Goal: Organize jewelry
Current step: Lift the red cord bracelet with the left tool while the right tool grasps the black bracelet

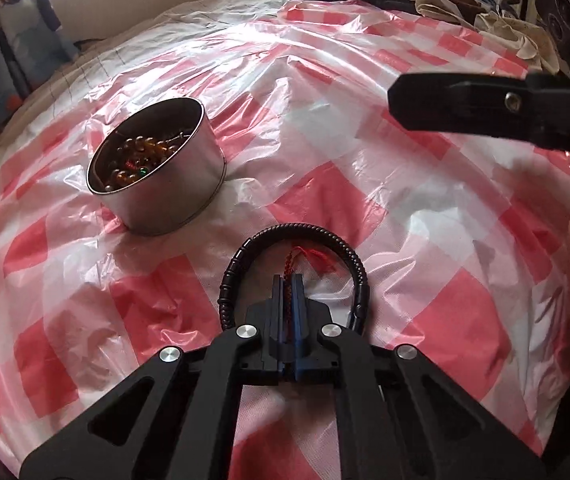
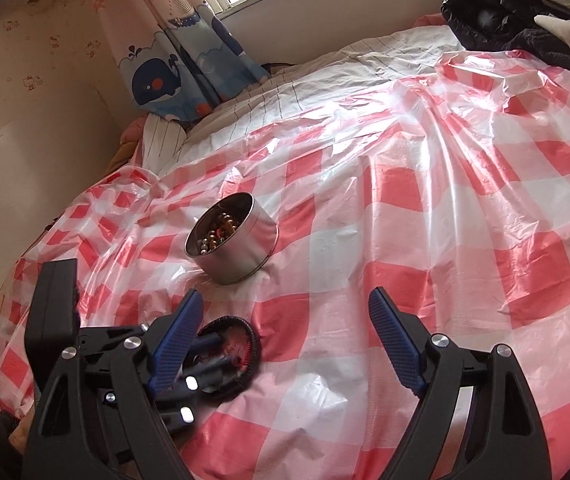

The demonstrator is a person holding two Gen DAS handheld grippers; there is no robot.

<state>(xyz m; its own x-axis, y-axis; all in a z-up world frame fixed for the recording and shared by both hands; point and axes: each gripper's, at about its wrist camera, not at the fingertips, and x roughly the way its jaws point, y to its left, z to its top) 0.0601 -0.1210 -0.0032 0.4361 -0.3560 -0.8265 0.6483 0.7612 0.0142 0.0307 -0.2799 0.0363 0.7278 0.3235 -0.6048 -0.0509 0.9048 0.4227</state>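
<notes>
A black beaded bracelet (image 1: 297, 236) with a red tassel cord (image 1: 289, 268) lies on the red-and-white checked plastic sheet. My left gripper (image 1: 288, 280) is shut on the red cord, with the bracelet looping around its tips. The bracelet also shows in the right wrist view (image 2: 251, 344), with the left gripper (image 2: 217, 350) inside its loop. A round metal tin (image 1: 157, 168) holding amber and coloured beads stands to the upper left; it also shows in the right wrist view (image 2: 233, 240). My right gripper (image 2: 285, 328) is open and empty, above the sheet to the right of the bracelet.
The checked sheet (image 2: 425, 240) covers a bed. Dark clothes (image 2: 505, 12) are piled at the far right corner. A whale-print curtain (image 2: 173, 72) and a window are at the back left. My right gripper's finger (image 1: 465, 104) hangs in the upper right of the left wrist view.
</notes>
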